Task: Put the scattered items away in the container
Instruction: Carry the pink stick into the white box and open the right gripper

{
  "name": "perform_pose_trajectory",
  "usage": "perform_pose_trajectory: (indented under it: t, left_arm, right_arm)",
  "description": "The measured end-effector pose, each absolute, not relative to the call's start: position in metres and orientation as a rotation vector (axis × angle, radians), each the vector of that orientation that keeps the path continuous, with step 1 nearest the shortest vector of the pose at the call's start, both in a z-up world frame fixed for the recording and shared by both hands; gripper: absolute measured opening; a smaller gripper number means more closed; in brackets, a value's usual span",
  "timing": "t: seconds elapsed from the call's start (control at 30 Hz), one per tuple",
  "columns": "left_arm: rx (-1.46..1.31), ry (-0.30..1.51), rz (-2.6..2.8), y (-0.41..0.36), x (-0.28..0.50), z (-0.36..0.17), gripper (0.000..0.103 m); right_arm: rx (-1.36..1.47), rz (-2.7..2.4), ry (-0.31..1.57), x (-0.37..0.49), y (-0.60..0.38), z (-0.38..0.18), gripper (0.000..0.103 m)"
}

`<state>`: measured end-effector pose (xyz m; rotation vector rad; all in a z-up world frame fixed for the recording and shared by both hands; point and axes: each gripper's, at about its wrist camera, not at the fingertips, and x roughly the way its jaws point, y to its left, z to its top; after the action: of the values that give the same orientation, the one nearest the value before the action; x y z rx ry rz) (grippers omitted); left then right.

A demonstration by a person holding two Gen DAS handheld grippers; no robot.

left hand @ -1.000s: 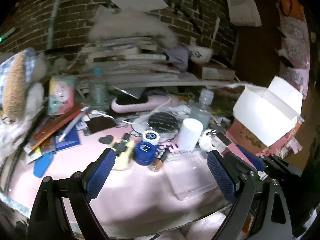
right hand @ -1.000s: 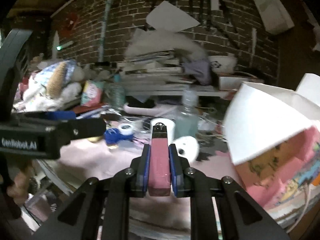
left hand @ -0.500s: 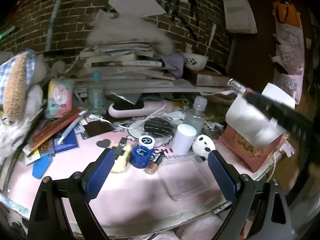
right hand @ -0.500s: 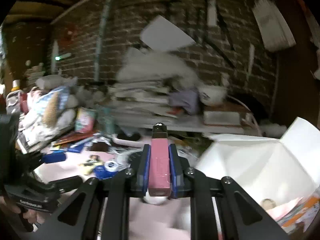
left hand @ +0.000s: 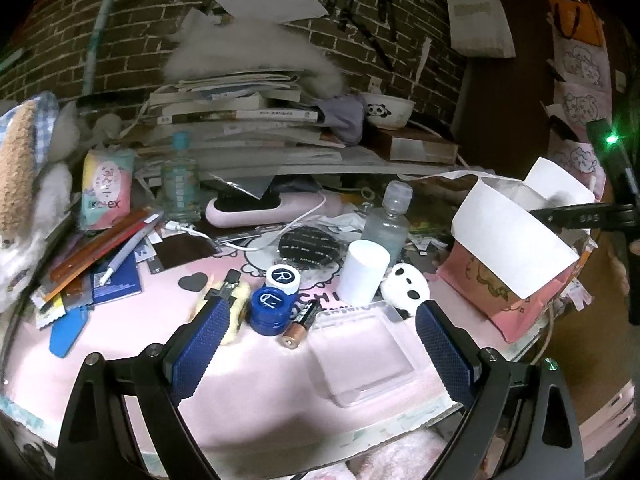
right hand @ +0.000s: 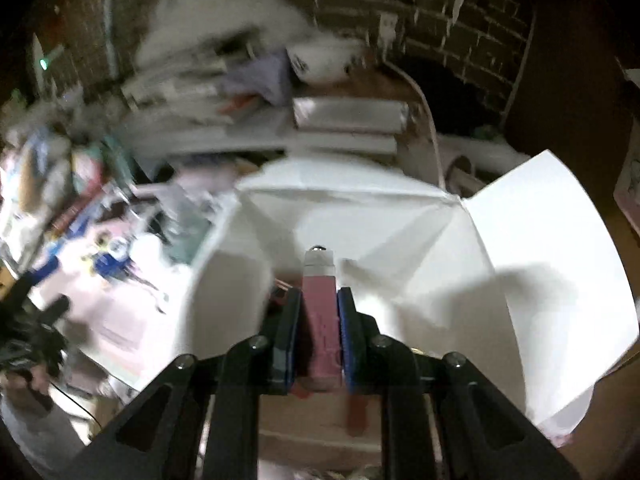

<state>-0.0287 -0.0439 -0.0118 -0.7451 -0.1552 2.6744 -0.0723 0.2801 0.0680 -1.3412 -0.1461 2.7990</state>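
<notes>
- Right hand-held gripper: jaws clamped on a pink tube. The tube sits upright between the blue pads, its pale cap end projecting past the fingertips.
- The tube is positioned over the open mouth of the box — the white inner walls and raised flap surround the tip on three sides. Whether the tube touches the box floor cannot be told.
- Left hand-held gripper: jaws spread wide, nothing between them, held above the front edge of the pink desk.
- Between the left fingertips, on the desk: a clear tray, empty, nearer the right pad.
- Just beyond the left pad: a yellow item, a blue case with a white cap behind it, and a battery lying beside the case.
- Further back: a white cup, a panda toy just beside it, and a clear bottle behind both.
- In the left wrist view the box stands at the right edge of the desk — well apart from the left hand-held gripper; a dark arm of the right tool reaches over its opening.
- The right wrist view is motion-blurred on its left half; desk items there cannot be identified.
</notes>
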Motion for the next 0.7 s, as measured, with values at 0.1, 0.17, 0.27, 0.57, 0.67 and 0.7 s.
perform_pose_trajectory:
  t: [0.1,0.17,0.27,0.57,0.67,0.7]
  left_arm:
    - [-0.75,-0.14,2.674,-0.041,-0.029,-0.012,0.093]
    - [-0.753,-0.135,2.675,-0.04,-0.029,-0.012,0.093]
    - [-0.759,-0.131,2.675,-0.04,-0.029,-0.012,0.093]
    - [-0.772,-0.123,2.669,-0.038,-0.03,-0.013,0.093]
    - [-0.773,-0.123,2.671,-0.038,-0.031,-0.013,0.093]
    - [-0.773,-0.124,2.67,-0.038,-0.031,-0.013,0.093]
  right_arm:
    - [-1.45,2.73,-0.182,-0.088,0.285,0.058,0.015]
    - [-1.525,2.676,-0.214,-0.097,0.289,0.051,0.015]
    - [-1.626,2.61,-0.253,-0.108,0.29,0.041,0.015]
    - [-1.787,2.524,-0.286,-0.117,0.292,0.025,0.015]
    - [-1.787,2.521,-0.292,-0.116,0.293,0.026,0.016]
    - [-1.78,2.521,-0.296,-0.115,0.293,0.027,0.017]
